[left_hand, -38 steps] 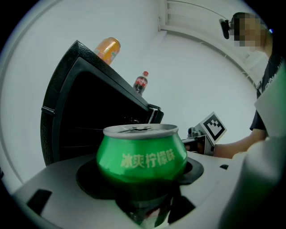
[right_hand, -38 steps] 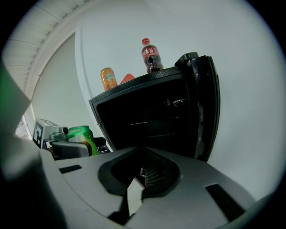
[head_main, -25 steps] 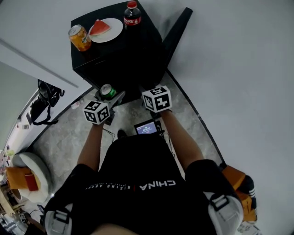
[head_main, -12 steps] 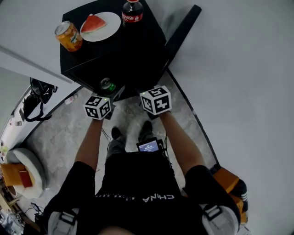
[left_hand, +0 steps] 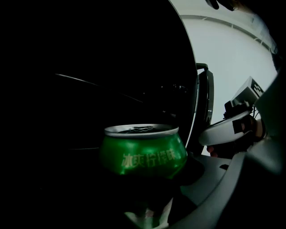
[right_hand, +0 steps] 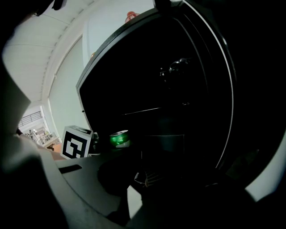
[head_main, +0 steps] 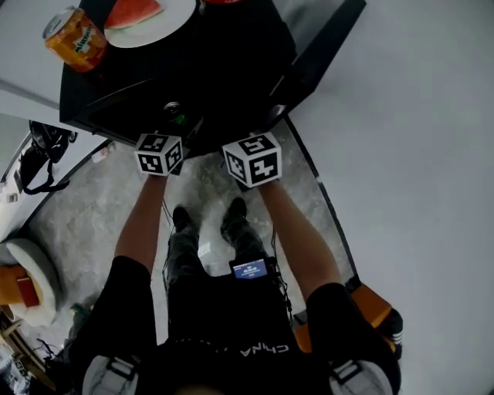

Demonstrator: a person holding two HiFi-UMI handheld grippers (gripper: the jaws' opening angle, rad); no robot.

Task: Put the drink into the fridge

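A green drink can [head_main: 173, 113] stands upright between the jaws of my left gripper [head_main: 173, 125], which is shut on it. In the head view the can sits at the dark front opening of the black fridge [head_main: 231, 54], just ahead of the left marker cube. The left gripper view has the can [left_hand: 142, 152] filling its middle, with the dark fridge interior behind. The fridge door [head_main: 320, 50] hangs open to the right. My right gripper [head_main: 252, 158] is level with the left one, close to the opening. Its jaws are lost in shadow. From the right gripper view the can [right_hand: 119, 139] glows green at the left.
On the fridge top stand an orange can [head_main: 75, 37] and a white plate [head_main: 166, 19] with a watermelon slice. A black bag [head_main: 35, 158] lies on the floor at the left, and an orange object [head_main: 374, 305] at the lower right. A white wall runs along the right.
The person has stepped toward the fridge. Both grippers have moved forward, and the green can has gone from in front of the fridge to its dark opening.
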